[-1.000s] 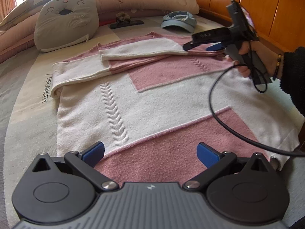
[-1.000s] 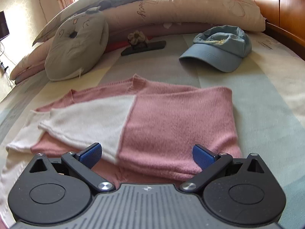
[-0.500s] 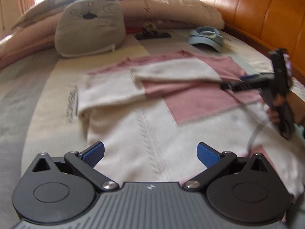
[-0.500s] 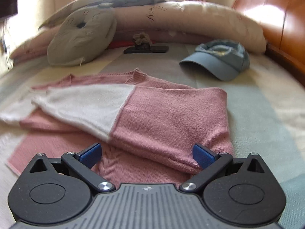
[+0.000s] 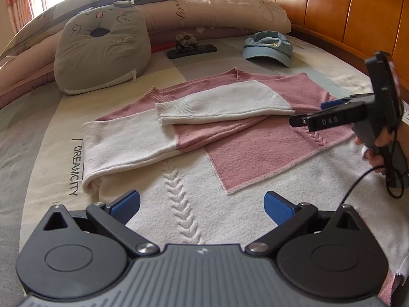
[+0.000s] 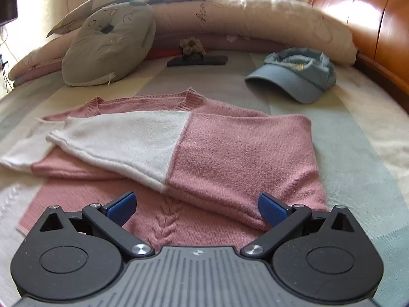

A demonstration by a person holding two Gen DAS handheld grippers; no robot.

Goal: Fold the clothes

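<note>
- Sweater [image 5: 194, 133], pink and cream knit, lies flat on the bed [image 5: 38, 138], spread ahead of and under both tongs.
- Both sleeves are folded in across the chest; the cream-cuffed sleeve [image 5: 219, 105] lies on top, crossing toward the left tongs' far left.
- Left tongs [image 5: 202, 202]: released, blue pads wide apart, nothing between them; they hang low over the cream lower body, with the cable-knit braid [image 5: 179, 199] running between the pads.
- Right tongs [image 6: 195, 204]: released, pads wide apart, empty; low over the pink panel, with the folded shoulder edge just ahead of the right pad.
- In the left wrist view the right tongs [image 5: 329, 107] sit at the sweater's right edge, held by a hand [image 5: 378, 148]; a black cable [image 5: 358, 181] loops down from the handle.
- Beyond the sweater, far from both tongs: blue cap [image 6: 294, 76] ahead right, grey cat cushion [image 6: 110, 43] ahead left, dark flat object [image 6: 196, 60] between them, long pillows [image 6: 255, 18] behind.
- Wooden headboard [image 5: 332, 7] at far right.
</note>
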